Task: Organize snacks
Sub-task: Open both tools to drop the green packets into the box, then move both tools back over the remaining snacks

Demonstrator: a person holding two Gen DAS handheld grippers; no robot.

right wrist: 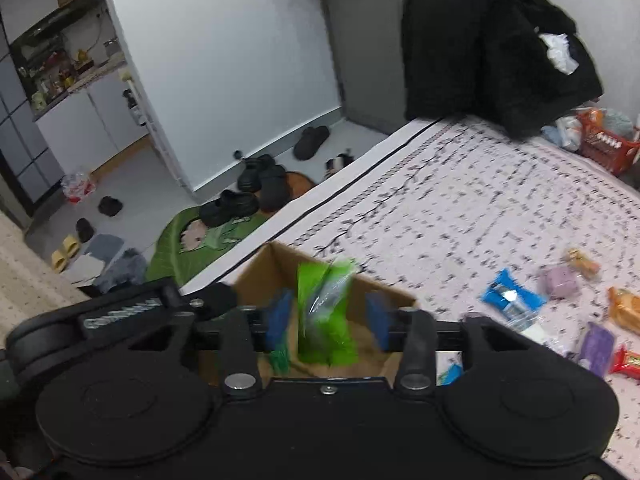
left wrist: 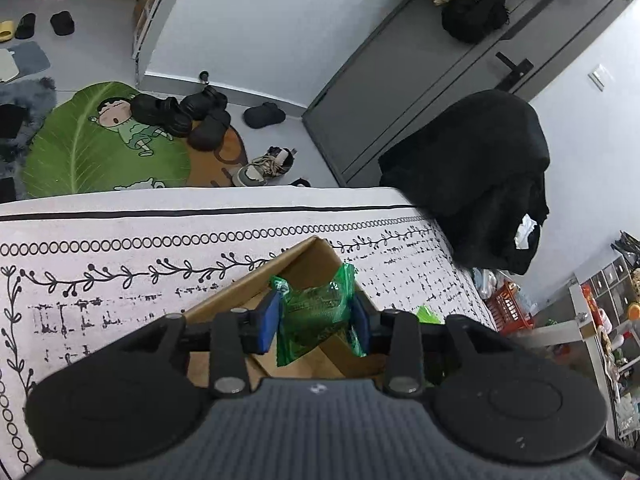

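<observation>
A: What's the biggest thing here?
B: The bed (right wrist: 460, 208), spread with a pale cover printed in black vines and rings. An open cardboard box (left wrist: 308, 256) sits on it near the edge.

A: And the snacks?
B: The left hand-held gripper (left wrist: 316, 316) hangs over the box with a dark green packet (left wrist: 314, 312) between its blue pads. The pads sit at the packet's two sides, though I can't tell whether they press it. Its long axis runs roughly up and down, top end toward the far box wall.

A: The right one?
B: The right hand-held gripper (right wrist: 328, 316) stands open, pads clear of a bright green packet (right wrist: 326, 312) that's upright and blurred above the box floor.

A: Any writing?
B: The packet printing is too blurred to read. There's white lettering on the other gripper's body in the right view, also unreadable.

A: Anything else?
B: More snacks lie loose on the bed to the right: a blue packet (right wrist: 510, 294), a purple one (right wrist: 560, 282), an orange one (right wrist: 626, 308)
</observation>
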